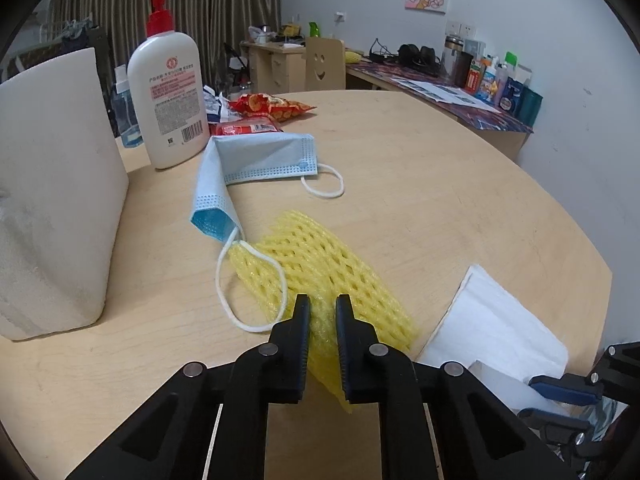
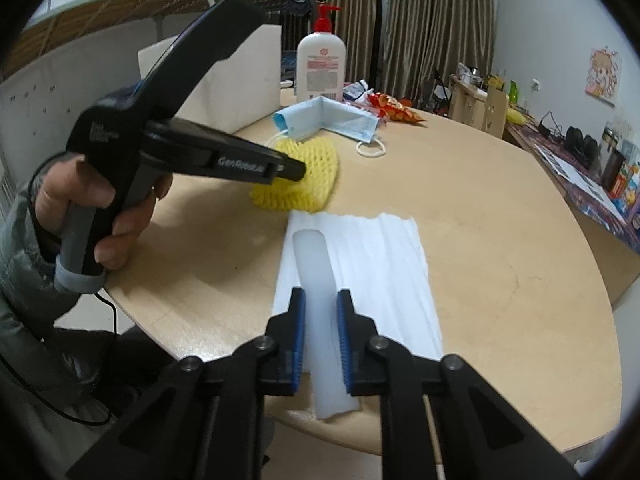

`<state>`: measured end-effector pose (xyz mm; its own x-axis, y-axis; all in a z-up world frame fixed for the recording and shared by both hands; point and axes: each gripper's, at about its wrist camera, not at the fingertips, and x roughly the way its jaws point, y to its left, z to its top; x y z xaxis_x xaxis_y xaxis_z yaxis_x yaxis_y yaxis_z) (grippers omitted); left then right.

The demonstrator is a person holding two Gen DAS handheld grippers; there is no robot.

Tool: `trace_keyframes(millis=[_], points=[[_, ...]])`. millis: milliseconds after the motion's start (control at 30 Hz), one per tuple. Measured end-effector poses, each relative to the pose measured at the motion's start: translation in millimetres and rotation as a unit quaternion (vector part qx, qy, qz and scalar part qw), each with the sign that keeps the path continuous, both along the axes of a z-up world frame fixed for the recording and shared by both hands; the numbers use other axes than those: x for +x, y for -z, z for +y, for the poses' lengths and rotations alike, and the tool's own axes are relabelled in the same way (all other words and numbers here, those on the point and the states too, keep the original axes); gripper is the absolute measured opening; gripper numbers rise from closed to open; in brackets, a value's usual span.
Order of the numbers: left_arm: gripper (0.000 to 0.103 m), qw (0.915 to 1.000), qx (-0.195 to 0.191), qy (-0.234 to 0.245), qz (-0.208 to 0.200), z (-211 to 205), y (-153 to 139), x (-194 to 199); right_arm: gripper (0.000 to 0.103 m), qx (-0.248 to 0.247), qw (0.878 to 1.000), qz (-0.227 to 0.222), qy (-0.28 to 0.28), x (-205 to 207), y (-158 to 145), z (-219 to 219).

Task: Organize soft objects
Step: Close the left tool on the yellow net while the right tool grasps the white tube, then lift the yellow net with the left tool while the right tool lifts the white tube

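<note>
The soft, light yellow foam net (image 1: pixel 320 268) is pinched at its edge by the left hand-held gripper (image 1: pixel 322 308), while a flexible white strip (image 2: pixel 316 280) is clamped by the right hand-held gripper (image 2: pixel 321 300).

Black left gripper (image 1: pixel 322 308) with silver screws; right gripper (image 2: pixel 321 304) has blue pads (image 2: pixel 343 344); bare-skinned left hand (image 2: pixel 94 216), grey sleeve.

left tool (image 1: pixel 322 312) hides the yellow foam net's (image 1: pixel 320 264) near end.
</note>
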<state>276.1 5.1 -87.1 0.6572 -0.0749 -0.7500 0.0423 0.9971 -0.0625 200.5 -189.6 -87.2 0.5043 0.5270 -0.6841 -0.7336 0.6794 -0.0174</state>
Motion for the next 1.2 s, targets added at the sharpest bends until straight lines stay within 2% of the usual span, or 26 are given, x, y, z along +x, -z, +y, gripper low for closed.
trace_keyframes(millis=[300,600,1200], points=[[0.010,0.9997,0.009,0.007,-0.022,-5.5,-5.6,-5.2,0.018,0.058,0.998,0.007,0.031,9.0,-17.3,-14.9],[0.010,0.9983,-0.002,0.012,-0.057,-0.3,-26.8,-18.5,0.018,0.071,0.996,-0.003,0.045,9.0,-24.7,-18.7],[0.010,0.9913,0.009,0.021,-0.129,-2.0,-80.5,-57.8,0.018,0.115,0.991,-0.036,0.063,7.3,-52.4,-24.8]])
